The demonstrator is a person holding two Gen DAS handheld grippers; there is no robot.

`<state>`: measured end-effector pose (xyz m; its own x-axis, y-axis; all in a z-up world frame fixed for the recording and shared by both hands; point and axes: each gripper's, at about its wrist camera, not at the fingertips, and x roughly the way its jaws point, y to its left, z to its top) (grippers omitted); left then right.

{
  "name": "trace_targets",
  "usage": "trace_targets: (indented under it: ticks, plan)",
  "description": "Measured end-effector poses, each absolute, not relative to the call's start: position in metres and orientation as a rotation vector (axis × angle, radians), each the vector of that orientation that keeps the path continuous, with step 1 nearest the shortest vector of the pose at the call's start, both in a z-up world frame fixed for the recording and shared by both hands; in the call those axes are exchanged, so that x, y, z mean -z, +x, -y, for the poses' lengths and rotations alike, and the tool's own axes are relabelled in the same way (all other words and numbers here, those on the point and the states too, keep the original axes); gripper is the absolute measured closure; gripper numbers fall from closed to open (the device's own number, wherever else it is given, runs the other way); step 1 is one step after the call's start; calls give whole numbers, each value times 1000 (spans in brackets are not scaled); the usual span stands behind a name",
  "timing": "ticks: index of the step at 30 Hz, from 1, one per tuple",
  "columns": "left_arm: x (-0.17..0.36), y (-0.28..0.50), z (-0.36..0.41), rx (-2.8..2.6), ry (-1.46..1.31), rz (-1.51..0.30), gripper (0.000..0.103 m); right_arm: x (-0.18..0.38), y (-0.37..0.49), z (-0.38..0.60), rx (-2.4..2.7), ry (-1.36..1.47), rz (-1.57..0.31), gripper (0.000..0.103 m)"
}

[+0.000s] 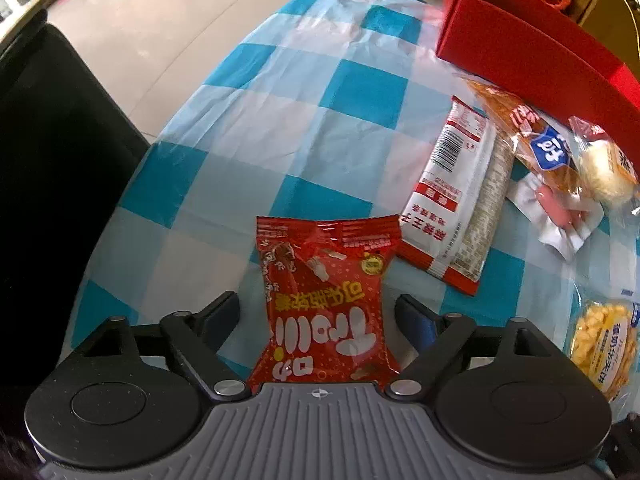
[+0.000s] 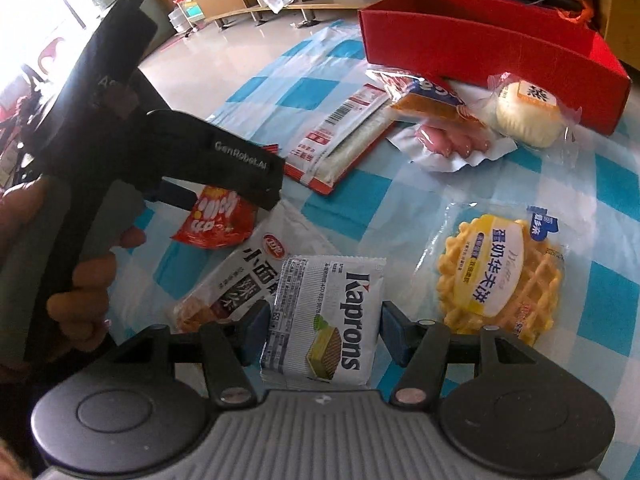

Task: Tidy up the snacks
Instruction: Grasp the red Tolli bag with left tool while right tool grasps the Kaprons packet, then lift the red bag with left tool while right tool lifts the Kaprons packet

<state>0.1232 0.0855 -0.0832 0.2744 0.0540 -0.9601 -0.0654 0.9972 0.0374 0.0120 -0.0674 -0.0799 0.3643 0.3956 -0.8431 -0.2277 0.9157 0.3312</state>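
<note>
A red snack packet (image 1: 324, 304) lies flat on the blue-and-white checked tablecloth (image 1: 280, 120), between the fingers of my left gripper (image 1: 318, 314). The jaws stand open, with a small gap on each side of the packet. In the right wrist view the same left gripper (image 2: 232, 200) is held by a hand (image 2: 84, 292) over that red packet (image 2: 216, 220). My right gripper (image 2: 322, 330) is shut on a white Kaprons wafer packet (image 2: 324, 316), with both pads against its sides. A red open box (image 2: 480, 48) stands at the back of the table.
Near the red box (image 1: 520, 48) lie a white-and-red packet (image 2: 340, 136), an orange bread packet (image 2: 432, 104), sausages (image 2: 452, 144) and a wrapped round bun (image 2: 528, 116). A waffle packet (image 2: 500, 276) lies at the right, and a small bread packet (image 2: 236, 284) sits under the wafers. A dark chair (image 1: 48, 160) stands left.
</note>
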Motion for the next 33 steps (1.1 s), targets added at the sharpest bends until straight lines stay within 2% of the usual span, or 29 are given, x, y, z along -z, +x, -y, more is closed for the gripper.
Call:
trace_targets:
  ticks: [1, 2, 3, 8, 16, 33]
  plan:
    - [81, 122, -84, -70, -12, -1286, 26, 81, 13, 69, -404, 177, -1134, 47]
    - [79, 120, -83, -71, -3, -1280, 39, 82, 14, 70, -406, 185, -1137, 47]
    - [76, 119, -82, -71, 9, -1273, 43, 82, 14, 71, -406, 190, -1138, 47]
    - [70, 114, -86, -24, -56, -1290, 45, 78, 14, 72, -413, 188, -1122, 47]
    - [42, 90, -75, 34, -16, -1213, 45, 72, 12, 74, -412, 192, -1102, 47]
    - [41, 52, -33, 161, 116, -1205, 44, 47, -18, 107, -238, 228, -1011, 47]
